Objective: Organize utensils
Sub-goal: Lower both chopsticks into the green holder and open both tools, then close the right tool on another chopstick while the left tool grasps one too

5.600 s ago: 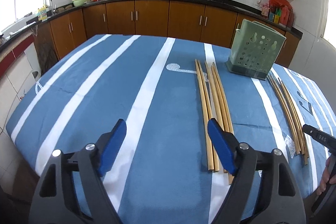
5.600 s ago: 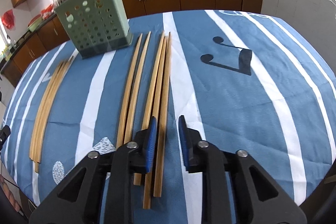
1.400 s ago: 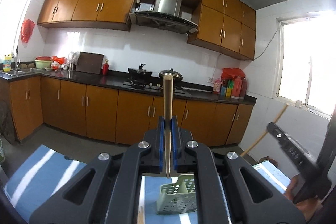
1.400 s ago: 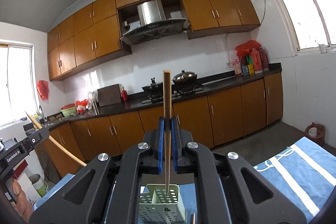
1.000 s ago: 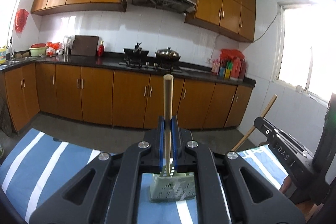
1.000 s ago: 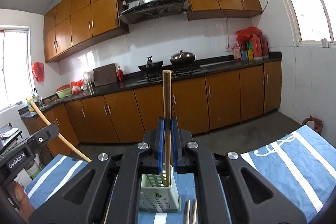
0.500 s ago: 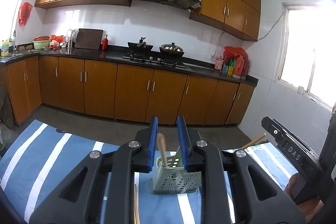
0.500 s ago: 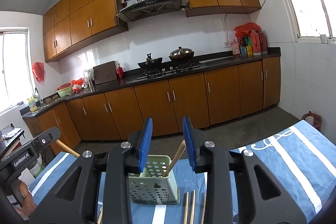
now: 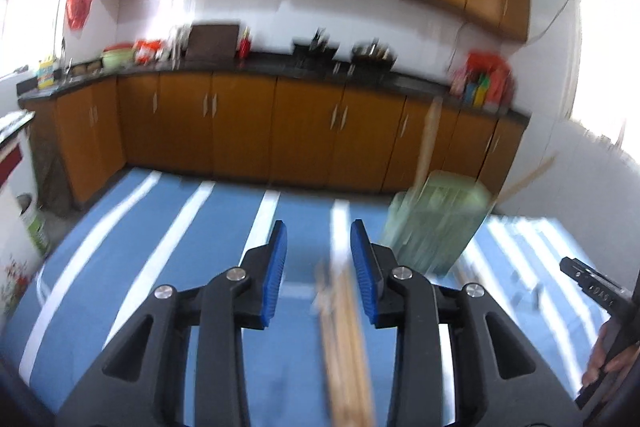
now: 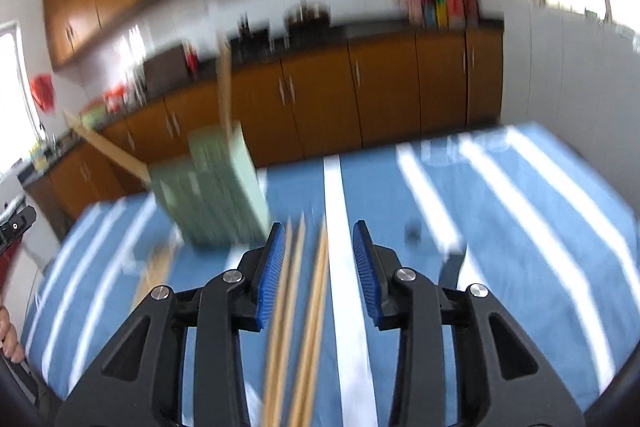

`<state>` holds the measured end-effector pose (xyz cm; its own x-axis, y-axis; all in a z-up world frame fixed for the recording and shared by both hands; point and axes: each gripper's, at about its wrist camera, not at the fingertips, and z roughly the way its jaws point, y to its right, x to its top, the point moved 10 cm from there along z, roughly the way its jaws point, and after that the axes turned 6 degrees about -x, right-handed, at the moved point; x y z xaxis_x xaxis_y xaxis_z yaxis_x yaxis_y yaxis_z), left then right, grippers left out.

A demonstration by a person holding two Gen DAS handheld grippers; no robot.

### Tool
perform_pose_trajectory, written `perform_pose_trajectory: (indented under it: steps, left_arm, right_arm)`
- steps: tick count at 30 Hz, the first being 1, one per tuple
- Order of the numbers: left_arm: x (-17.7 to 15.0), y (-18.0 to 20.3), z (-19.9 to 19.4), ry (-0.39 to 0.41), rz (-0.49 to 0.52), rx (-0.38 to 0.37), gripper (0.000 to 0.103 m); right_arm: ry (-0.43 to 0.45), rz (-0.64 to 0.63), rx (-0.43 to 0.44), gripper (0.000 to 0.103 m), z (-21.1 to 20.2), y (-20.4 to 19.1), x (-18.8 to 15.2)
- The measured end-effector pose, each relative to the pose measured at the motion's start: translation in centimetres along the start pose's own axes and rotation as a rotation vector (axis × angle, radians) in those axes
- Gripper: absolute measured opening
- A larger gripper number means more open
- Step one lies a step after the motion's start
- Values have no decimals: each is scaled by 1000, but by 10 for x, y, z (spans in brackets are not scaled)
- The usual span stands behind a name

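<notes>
Wooden chopsticks (image 9: 427,143) now stand in the green holder (image 9: 434,223); left tool (image 9: 318,281) and right tool (image 10: 319,273) have just opened, empty.

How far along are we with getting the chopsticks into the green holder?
Done: two chopsticks stand in the green holder, leaning apart. In hand: nothing. The left claw and right claw are both open, their jaws having just been opening, with no chopstick gripped. Left: the loose chopsticks still lying on the striped tablecloth, in a bunch below each claw; blur hides the exact count.
</notes>
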<state>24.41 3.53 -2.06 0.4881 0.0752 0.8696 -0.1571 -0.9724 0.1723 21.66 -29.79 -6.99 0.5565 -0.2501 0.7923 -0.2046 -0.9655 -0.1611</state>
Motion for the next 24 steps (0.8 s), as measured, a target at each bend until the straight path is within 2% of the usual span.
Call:
perform_pose_trajectory:
  steps: [3,4,8,12,17,20,24]
  left_arm:
    - [-45,-22,11,-102,-19,34,34]
    - [-62,-29,15,-143,-40,36,34]
    - [-95,-39,19,-206,-79,35,34]
    - [-109,-37,19,-230,-96,25,34]
    - [-112,-29,28,-248,-90,6,34]
    - [-115,-23,32,-262,-86,-9,34]
    - [-124,-13,37,-289,-89,-44,33]
  right_arm:
    - [-133,2,21,19,22,1,-48]
    - [-156,-2,22,19,25,-2,-60]
    - [-207,-26,21,18,31,-7,-84]
    - [-243,-36,21,16,36,-8,-94]
    - [-260,-64,17,14,40,-10,-100]
    - [-255,-93,-23,8,44,-7,-101]
    - [-247,-58,-92,8,50,10,-92]
